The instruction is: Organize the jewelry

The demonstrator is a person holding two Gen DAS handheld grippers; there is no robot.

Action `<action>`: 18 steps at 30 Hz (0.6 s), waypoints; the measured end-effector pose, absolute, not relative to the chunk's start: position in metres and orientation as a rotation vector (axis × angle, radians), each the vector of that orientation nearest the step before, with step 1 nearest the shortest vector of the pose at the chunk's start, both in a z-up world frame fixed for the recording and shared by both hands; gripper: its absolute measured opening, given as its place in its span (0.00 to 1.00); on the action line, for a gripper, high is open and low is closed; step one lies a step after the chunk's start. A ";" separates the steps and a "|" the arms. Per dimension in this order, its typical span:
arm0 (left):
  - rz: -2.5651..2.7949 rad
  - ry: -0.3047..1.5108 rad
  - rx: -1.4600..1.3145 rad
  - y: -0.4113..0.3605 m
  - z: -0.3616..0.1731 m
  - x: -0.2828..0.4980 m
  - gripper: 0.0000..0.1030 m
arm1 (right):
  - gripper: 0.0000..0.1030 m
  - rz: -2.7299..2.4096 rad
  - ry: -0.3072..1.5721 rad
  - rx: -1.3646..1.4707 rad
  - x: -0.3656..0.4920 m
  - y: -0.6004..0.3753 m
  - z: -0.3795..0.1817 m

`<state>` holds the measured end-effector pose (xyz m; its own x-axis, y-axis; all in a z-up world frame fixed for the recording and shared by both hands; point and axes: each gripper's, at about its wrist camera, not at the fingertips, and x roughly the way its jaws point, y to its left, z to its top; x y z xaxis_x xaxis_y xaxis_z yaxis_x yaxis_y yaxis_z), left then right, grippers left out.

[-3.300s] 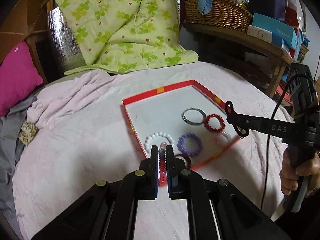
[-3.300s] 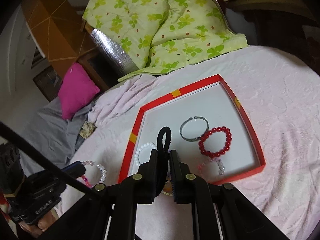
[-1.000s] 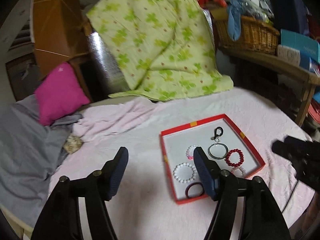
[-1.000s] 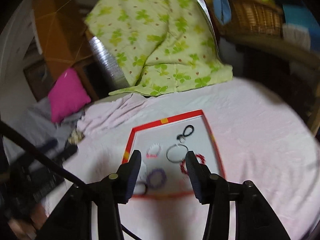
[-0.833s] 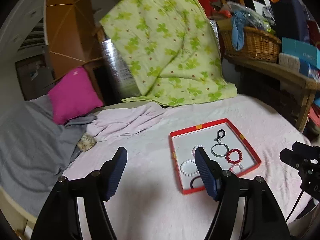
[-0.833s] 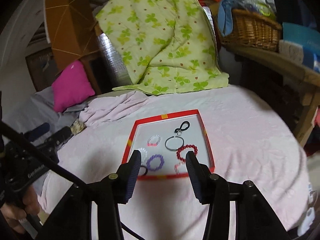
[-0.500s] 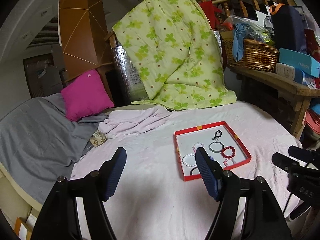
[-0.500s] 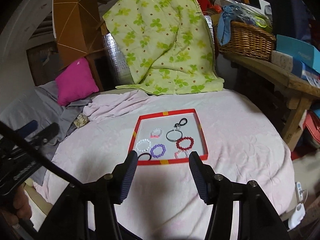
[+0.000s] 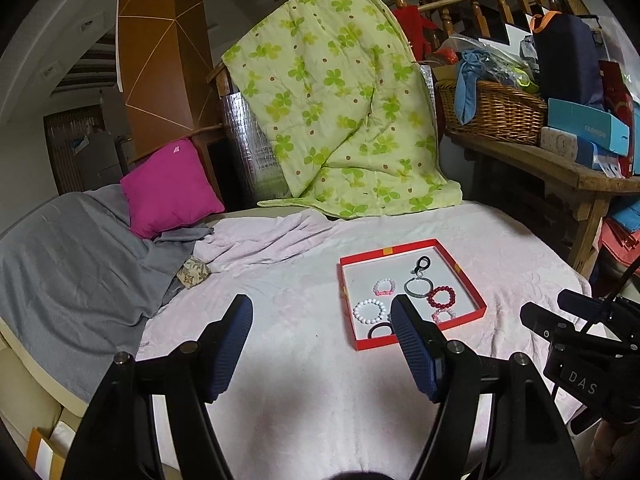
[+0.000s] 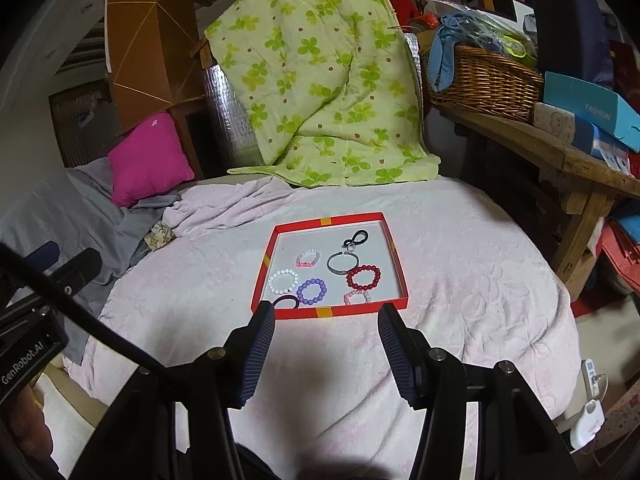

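Observation:
A red-rimmed tray [image 10: 328,222] lies on the pink bedspread and holds several pieces. Among them are a white bead bracelet [image 10: 283,282], a purple one [image 10: 312,291], a dark red one [image 10: 363,277], a silver bangle [image 10: 341,262], a pink bracelet [image 10: 308,258], a black clasp [image 10: 356,238] and a black hair tie [image 10: 286,302]. My right gripper [image 10: 326,310] hangs open and empty just short of the tray's near rim. My left gripper [image 9: 320,304] is open and empty, left of the tray [image 9: 386,251]; its right finger hides the purple bracelet.
A green flowered quilt [image 9: 336,112] hangs behind the bed. A magenta pillow [image 9: 168,184] and a grey blanket [image 9: 72,264] lie to the left. At the right, a wooden bench [image 10: 540,152] carries a wicker basket [image 10: 484,76] and boxes.
Both grippers have drawn back and risen from the tray, which now looks smaller. The pink bracelet and black clasp they held earlier lie in the tray. The right jaws stand slightly wider.

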<state>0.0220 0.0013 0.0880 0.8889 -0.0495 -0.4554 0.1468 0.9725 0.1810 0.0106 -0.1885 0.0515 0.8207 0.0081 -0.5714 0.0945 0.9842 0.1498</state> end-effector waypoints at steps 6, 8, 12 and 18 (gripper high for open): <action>-0.104 0.474 0.207 -0.003 0.086 0.027 0.70 | 0.56 -0.049 0.614 0.168 0.014 -0.188 0.047; -0.107 0.475 0.205 -0.004 0.084 0.029 0.70 | 0.56 -0.052 0.611 0.171 0.014 -0.190 0.046; -0.117 0.480 0.198 -0.004 0.082 0.029 0.70 | 0.56 -0.064 0.608 0.170 0.014 -0.193 0.048; -0.134 0.487 0.179 -0.001 0.080 0.029 0.70 | 0.56 -0.070 0.600 0.160 0.014 -0.190 0.054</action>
